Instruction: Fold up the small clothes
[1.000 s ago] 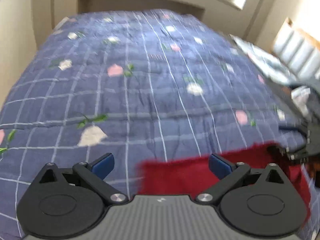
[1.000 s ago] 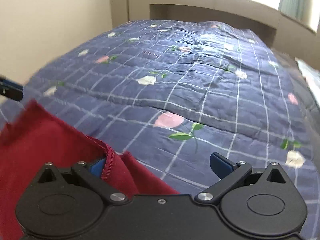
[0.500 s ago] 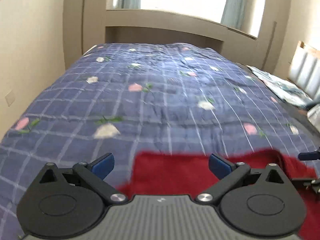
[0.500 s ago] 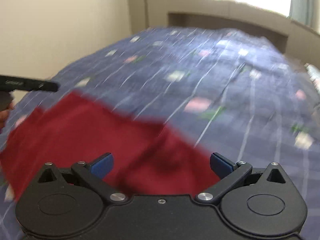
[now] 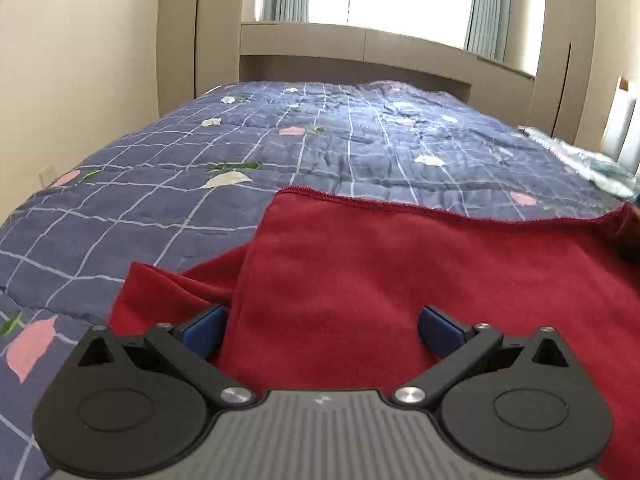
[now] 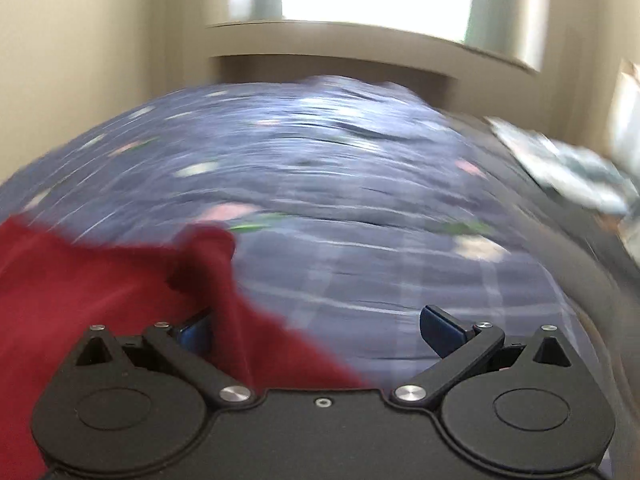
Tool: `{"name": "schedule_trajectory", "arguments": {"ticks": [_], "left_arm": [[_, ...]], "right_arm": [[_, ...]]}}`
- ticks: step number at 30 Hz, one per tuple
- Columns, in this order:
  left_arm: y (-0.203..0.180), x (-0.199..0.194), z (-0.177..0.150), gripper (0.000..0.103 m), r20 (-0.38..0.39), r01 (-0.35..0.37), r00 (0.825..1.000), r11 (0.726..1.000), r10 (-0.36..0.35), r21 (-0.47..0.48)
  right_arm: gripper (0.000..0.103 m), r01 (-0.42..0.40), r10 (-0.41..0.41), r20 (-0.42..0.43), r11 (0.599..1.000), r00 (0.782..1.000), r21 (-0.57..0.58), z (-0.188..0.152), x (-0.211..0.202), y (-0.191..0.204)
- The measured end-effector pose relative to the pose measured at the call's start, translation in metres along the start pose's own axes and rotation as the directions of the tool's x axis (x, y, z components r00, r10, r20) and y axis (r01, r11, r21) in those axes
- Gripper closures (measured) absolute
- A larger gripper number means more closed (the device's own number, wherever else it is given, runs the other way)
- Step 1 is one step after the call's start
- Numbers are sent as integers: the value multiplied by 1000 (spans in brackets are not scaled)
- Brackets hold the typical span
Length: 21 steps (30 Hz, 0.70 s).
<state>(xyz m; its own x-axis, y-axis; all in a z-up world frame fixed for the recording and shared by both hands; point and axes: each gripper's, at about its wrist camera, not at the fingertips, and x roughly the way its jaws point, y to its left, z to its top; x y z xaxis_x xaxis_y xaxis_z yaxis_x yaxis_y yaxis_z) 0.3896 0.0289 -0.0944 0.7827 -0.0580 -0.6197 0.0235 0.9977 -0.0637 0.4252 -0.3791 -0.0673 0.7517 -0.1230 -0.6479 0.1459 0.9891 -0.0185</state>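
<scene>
Red cloth (image 5: 420,280) lies on the blue checked quilt (image 5: 320,148), spread side to side right in front of both tongs.

Its hemmed far edge runs crosswise; the cloth sits square before the left tongs (image 5: 320,324) and off to the left of the right tongs (image 6: 316,328), so the left is nearer its middle. Both pairs stand wide apart, clamped on nothing, though folds bunch against each left-hand finger. The right view is blurred.
</scene>
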Motion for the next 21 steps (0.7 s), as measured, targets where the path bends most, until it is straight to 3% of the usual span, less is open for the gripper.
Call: {"name": "schedule_trajectory", "arguments": {"ticks": [2, 4, 11, 14, 18, 21], "left_arm": [[-2, -1, -1, 0, 3, -6, 1000, 1000, 6, 9], [-2, 0, -2, 0, 1, -5, 1000, 1000, 5, 7], [-1, 0, -2, 0, 2, -7, 1000, 1000, 7, 8], [-2, 0, -2, 0, 3, -8, 1000, 1000, 8, 9], [-2, 0, -2, 0, 3, -8, 1000, 1000, 8, 9], [-1, 0, -1, 0, -1, -8, 1000, 1000, 8, 7]], "right_arm": [[1, 17, -14, -28, 993, 1000, 121, 1, -1, -21], [1, 10, -4, -32, 986, 999, 165, -2, -11, -25], [1, -52, 53, 15, 996, 998, -69, -28, -53, 31], [1, -29, 25, -25, 987, 999, -158, -45, -50, 52], [1, 13, -15, -31, 998, 999, -57, -50, -62, 50], [1, 32, -30, 39, 998, 999, -51, -49, -92, 56]]}}
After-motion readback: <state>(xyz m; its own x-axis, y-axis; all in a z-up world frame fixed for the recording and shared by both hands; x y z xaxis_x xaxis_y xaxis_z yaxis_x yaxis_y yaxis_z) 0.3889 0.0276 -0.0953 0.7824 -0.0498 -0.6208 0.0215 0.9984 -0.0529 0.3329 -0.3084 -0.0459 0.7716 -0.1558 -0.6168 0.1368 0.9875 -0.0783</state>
